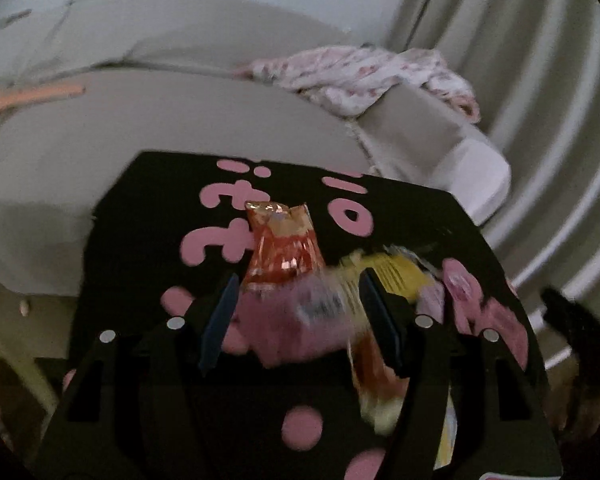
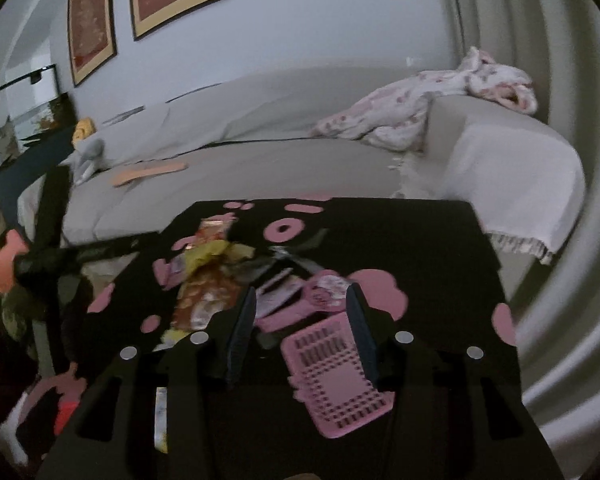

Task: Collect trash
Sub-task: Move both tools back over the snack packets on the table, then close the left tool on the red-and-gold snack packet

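Fingers [image 1: 296,320] of the left gripper spread over wrappers [image 1: 284,248] on the desk [image 1: 440,216].
Right fingers [image 2: 300,332] looked released, probably approaching the litter for collection.

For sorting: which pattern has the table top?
Black with pink shapes, the table top shows best in the right wrist view.

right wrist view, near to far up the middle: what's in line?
Pink perforated plastic piece → crumpled pink wrapper → pink ring print on the black table → grey sofa seat → pale wall.
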A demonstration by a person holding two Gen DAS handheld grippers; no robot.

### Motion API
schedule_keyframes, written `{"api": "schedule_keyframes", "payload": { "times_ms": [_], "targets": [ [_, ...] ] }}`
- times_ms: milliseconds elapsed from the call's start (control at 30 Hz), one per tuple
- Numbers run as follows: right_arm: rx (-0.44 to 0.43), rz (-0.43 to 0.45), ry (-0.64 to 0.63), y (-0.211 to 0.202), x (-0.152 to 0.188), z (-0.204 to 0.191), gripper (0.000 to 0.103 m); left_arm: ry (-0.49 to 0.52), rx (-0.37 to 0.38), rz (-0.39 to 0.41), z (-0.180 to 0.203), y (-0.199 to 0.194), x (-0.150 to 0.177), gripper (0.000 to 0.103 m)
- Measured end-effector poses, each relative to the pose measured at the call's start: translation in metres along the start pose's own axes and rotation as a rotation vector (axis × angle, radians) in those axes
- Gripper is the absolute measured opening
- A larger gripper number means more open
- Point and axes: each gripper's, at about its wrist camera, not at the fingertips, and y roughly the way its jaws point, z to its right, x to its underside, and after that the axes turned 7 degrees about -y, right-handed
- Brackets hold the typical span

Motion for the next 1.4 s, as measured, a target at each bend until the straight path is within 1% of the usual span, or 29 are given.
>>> {"api": "schedule_keyframes", "payload": {
  "times_ms": [33, 133, 167, 200, 233, 300, 333, 367, 400, 433, 500, 633, 700, 800, 867, 1000, 1033, 1100, 1167, 1267, 1367, 1400],
  "targets": [
    [0.009, 0.002, 0.0, 0.002, 0.002, 0.003, 0.045, -0.01, -0.011, -0.015, -0.001, 0.01, -0.005, 0.059],
    [0.013, 0.013, 0.02, 0.004, 0.006, 0.008, 0.045, -0.016, -0.081, -0.049, 0.003, 0.039, -0.017, 0.059],
    [0.006, 0.013, 0.032, 0.004, 0.008, 0.011, 0.045, -0.008, -0.112, -0.062, 0.005, 0.047, -0.019, 0.059],
    [-0.006, 0.008, 0.047, 0.005, 0.01, 0.015, 0.045, 0.006, -0.171, -0.088, 0.008, 0.06, -0.022, 0.059],
    [-0.015, 0.004, 0.06, 0.006, 0.011, 0.017, 0.045, 0.008, -0.2, -0.11, 0.009, 0.069, -0.022, 0.059],
    [-0.021, -0.005, 0.08, 0.007, 0.013, 0.022, 0.045, -0.004, -0.194, -0.144, 0.007, 0.076, -0.02, 0.059],
    [-0.016, -0.006, 0.085, 0.008, 0.014, 0.024, 0.045, -0.015, -0.195, -0.163, 0.006, 0.077, -0.019, 0.058],
    [-0.009, -0.003, 0.084, 0.007, 0.015, 0.025, 0.045, -0.019, -0.193, -0.159, 0.005, 0.075, -0.017, 0.056],
    [-0.004, -0.001, 0.083, 0.007, 0.015, 0.026, 0.045, -0.017, -0.195, -0.157, 0.005, 0.073, -0.016, 0.051],
    [0.0, 0.0, 0.085, 0.007, 0.016, 0.027, 0.045, -0.007, -0.208, -0.168, 0.004, 0.069, -0.013, 0.047],
    [-0.009, -0.006, 0.096, 0.009, 0.016, 0.029, 0.045, -0.008, -0.212, -0.174, 0.005, 0.061, -0.006, 0.044],
    [-0.038, -0.018, 0.107, 0.012, 0.019, 0.027, 0.045, -0.027, -0.159, -0.149, 0.001, 0.025, 0.011, 0.041],
    [-0.038, -0.016, 0.092, 0.012, 0.019, 0.023, 0.045, -0.063, -0.115, -0.112, -0.003, 0.001, 0.018, 0.041],
    [-0.043, -0.012, 0.061, 0.011, 0.018, 0.014, 0.045, -0.126, -0.041, -0.081, -0.01, -0.029, 0.029, 0.041],
    [-0.061, -0.016, 0.045, 0.01, 0.017, 0.007, 0.045, -0.141, -0.025, -0.077, -0.011, -0.041, 0.038, 0.041],
    [-0.089, -0.019, -0.014, 0.006, 0.014, -0.013, 0.045, -0.161, -0.03, -0.112, -0.018, -0.058, 0.066, 0.041],
    [-0.096, -0.02, -0.031, 0.005, 0.013, -0.02, 0.045, -0.174, -0.02, -0.122, -0.022, -0.064, 0.075, 0.041],
    [-0.115, -0.032, -0.048, 0.004, 0.014, -0.03, 0.045, -0.194, -0.011, -0.121, -0.027, -0.071, 0.086, 0.041],
    [-0.14, -0.051, -0.06, 0.003, 0.016, -0.042, 0.045, -0.203, -0.011, -0.103, -0.03, -0.079, 0.094, 0.041],
    [-0.176, -0.089, -0.085, 0.006, 0.021, -0.063, 0.045, -0.211, -0.035, -0.055, -0.035, -0.097, 0.103, 0.042],
    [-0.197, -0.123, -0.117, 0.01, 0.026, -0.083, 0.045, -0.235, -0.049, -0.025, -0.041, -0.109, 0.109, 0.042],
    [-0.222, -0.142, -0.119, 0.013, 0.027, -0.091, 0.045, -0.235, -0.063, -0.014, -0.042, -0.113, 0.111, 0.042]
  ]
}}
